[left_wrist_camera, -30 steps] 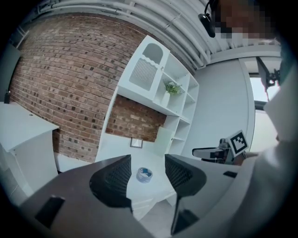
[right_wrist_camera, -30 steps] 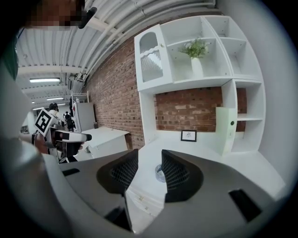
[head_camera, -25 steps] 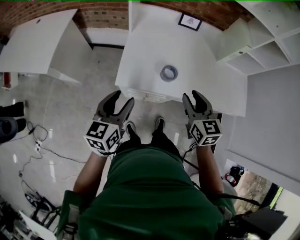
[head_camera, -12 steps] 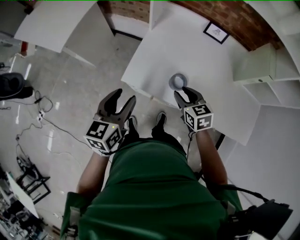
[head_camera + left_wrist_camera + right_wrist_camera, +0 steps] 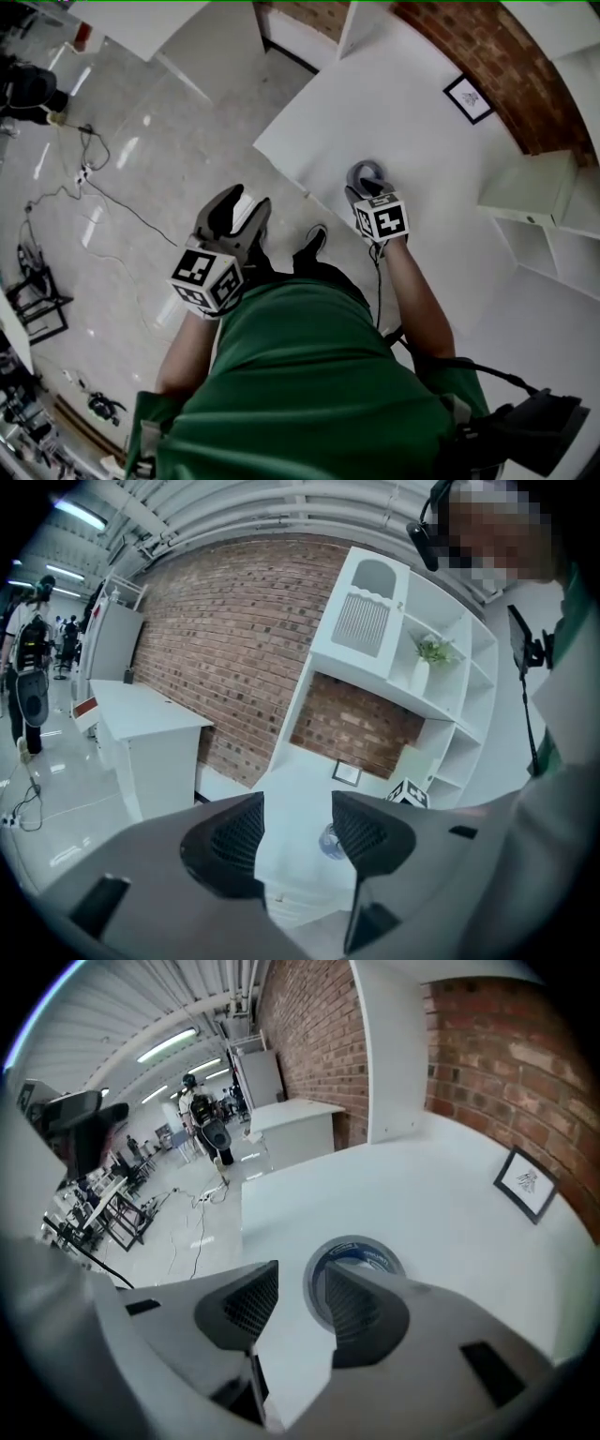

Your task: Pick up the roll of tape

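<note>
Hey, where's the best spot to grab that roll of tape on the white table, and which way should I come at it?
Pinch the ring wall of the roll of tape, one jaw in the hollow core and one outside, coming down from above. It lies flat on the table, so a side approach would likely just push it. The right gripper, jaws apart, is nearest.

Head view looks steeply down; gripper views look forward, sharing table (image 5: 412,131) and tape (image 5: 358,1243).

No writing is legible: print on the roll of tape (image 5: 357,1246) and the framed picture (image 5: 528,1182) is too small to read.
</note>
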Action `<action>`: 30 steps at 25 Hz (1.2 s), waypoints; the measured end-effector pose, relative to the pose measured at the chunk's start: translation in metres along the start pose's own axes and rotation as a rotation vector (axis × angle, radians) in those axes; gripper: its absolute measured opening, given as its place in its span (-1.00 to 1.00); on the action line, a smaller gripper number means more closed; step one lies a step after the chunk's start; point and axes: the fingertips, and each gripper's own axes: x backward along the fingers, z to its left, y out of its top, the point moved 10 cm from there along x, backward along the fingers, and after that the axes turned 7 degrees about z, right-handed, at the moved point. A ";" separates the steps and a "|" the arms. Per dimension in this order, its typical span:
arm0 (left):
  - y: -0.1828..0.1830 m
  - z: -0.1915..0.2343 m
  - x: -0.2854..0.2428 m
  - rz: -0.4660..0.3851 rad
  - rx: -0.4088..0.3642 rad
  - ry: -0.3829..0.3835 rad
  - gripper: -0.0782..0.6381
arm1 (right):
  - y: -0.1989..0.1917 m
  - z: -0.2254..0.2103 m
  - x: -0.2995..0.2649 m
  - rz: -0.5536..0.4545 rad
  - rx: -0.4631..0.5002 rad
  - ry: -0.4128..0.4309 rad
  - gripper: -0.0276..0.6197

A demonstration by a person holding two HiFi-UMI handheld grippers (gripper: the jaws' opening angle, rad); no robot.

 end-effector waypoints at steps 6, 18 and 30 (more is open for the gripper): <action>-0.001 0.009 0.014 -0.026 0.052 0.068 -0.16 | 0.012 -0.009 -0.029 0.138 0.048 -0.003 -0.38; 0.014 0.055 0.032 -0.060 0.075 0.040 -0.16 | 0.024 0.006 -0.049 0.276 0.063 -0.049 -0.59; 0.035 0.092 0.033 -0.055 0.072 -0.064 -0.16 | 0.046 0.035 -0.007 -0.104 -0.157 0.020 -0.72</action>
